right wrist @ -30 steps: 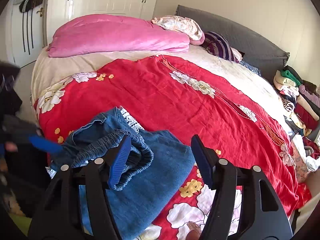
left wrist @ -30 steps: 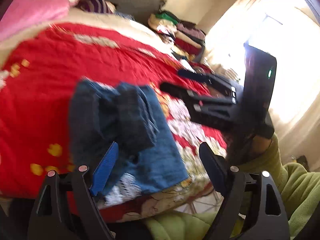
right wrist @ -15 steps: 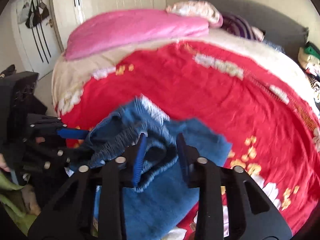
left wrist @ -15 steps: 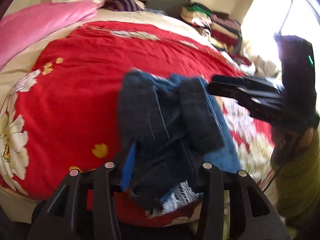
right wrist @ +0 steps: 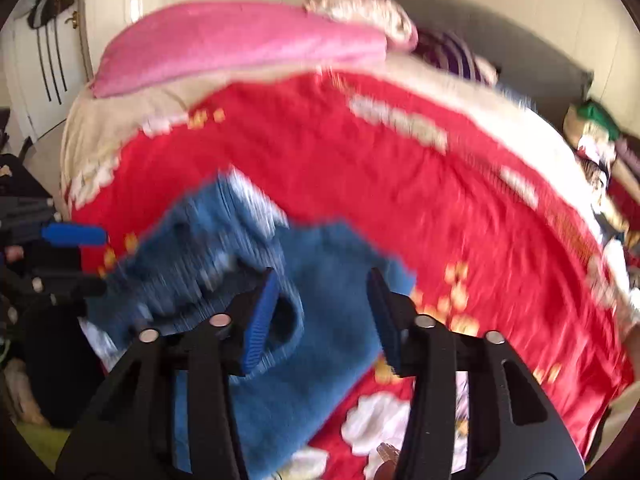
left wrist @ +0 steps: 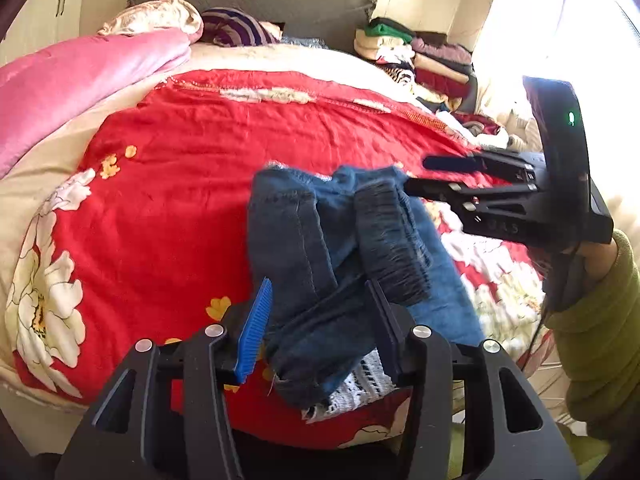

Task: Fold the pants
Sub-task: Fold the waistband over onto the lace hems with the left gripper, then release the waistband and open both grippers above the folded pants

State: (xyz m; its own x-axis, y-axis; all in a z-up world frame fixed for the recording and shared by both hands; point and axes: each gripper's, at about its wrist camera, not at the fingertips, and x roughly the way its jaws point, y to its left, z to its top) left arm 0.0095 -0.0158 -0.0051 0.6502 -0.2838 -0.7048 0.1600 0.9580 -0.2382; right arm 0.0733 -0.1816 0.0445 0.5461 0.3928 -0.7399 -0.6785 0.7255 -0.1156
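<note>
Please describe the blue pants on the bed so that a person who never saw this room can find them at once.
Look at the big bed with the red flowered blanket. At its near edge, far from the pink quilt, lie the blue pants, bunched up. They are the only denim item on the blanket; the other clothes are stacked beside the headboard.

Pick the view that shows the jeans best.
Left wrist: the jeans are sharp there, with folded layers, seams and the elastic waistband readable. The right wrist view shows them motion-blurred, mostly a blue mass partly behind the fingers.
</note>
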